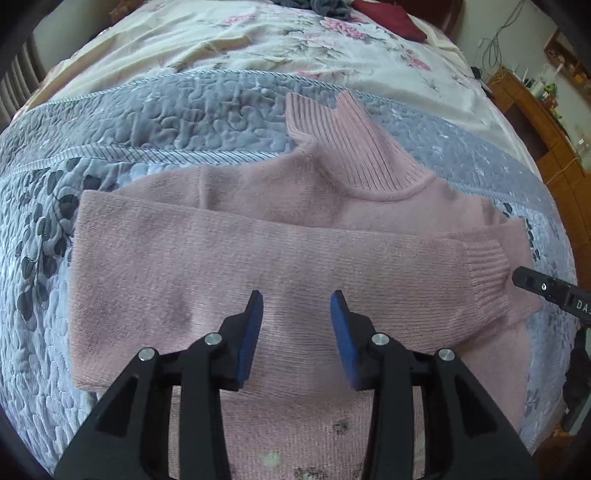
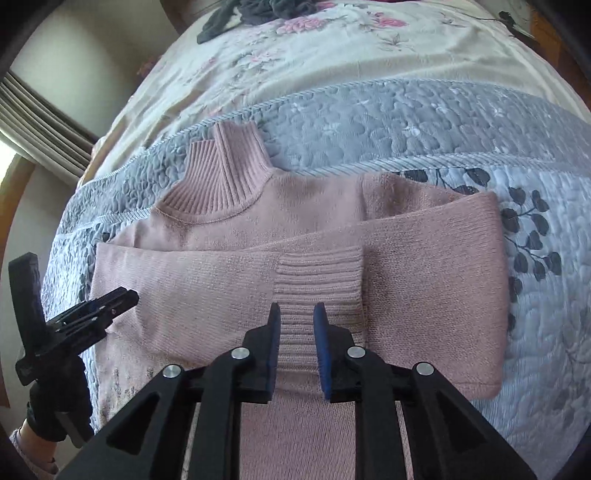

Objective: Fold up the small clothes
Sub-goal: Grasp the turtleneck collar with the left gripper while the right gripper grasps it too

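A pink knit turtleneck sweater (image 1: 229,258) (image 2: 424,280) lies flat on the bed, collar pointing away, with both sleeves folded across the chest. My left gripper (image 1: 296,299) hovers open over the upper folded sleeve, nothing between its blue pads. My right gripper (image 2: 297,308) is open with a narrower gap, just above that sleeve's ribbed cuff (image 2: 319,280) (image 1: 487,273), which lies flat between the fingers. Each gripper shows in the other's view: the right gripper (image 1: 535,286) at the cuff's end, the left gripper (image 2: 110,304) at the sweater's left edge.
The bed carries a blue-grey quilted cover (image 1: 166,122) (image 2: 406,122) and a floral sheet (image 1: 258,40) beyond it. Dark and red clothes (image 1: 388,18) (image 2: 255,14) lie at the far end. A wooden cabinet (image 1: 546,133) stands to the right. A gloved hand (image 2: 55,406) holds the left gripper.
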The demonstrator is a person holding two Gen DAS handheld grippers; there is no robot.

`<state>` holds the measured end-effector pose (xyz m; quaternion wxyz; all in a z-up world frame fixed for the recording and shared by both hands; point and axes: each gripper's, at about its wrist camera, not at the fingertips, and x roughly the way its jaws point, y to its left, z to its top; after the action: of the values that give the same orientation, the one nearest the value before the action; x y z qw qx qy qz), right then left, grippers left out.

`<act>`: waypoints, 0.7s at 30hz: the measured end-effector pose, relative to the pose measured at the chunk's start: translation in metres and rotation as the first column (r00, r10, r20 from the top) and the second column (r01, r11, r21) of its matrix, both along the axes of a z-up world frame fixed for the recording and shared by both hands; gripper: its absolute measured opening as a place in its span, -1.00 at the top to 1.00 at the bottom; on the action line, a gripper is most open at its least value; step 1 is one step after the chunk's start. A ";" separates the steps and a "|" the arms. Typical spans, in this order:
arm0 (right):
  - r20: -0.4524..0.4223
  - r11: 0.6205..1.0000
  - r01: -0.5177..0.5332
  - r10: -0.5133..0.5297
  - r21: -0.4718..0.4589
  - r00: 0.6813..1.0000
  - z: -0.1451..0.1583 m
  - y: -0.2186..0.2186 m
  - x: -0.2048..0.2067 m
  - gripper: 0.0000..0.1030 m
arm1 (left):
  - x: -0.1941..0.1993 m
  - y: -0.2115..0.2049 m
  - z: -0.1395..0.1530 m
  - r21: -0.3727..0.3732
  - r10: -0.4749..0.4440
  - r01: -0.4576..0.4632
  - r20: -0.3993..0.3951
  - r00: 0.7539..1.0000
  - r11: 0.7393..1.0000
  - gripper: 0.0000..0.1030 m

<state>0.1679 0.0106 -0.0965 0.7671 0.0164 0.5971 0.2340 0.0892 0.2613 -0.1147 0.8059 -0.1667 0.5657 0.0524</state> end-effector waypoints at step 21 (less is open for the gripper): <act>-0.032 0.994 -0.082 0.085 0.077 0.996 0.011 0.017 0.066 0.20 | 0.052 0.035 0.022 -0.056 0.021 -0.020 0.021 1.000 0.998 -0.16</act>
<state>0.2340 0.0274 -0.0859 0.7450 0.0244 0.6013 0.2878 0.1409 0.2958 -0.0931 0.8064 -0.1955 0.5564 0.0432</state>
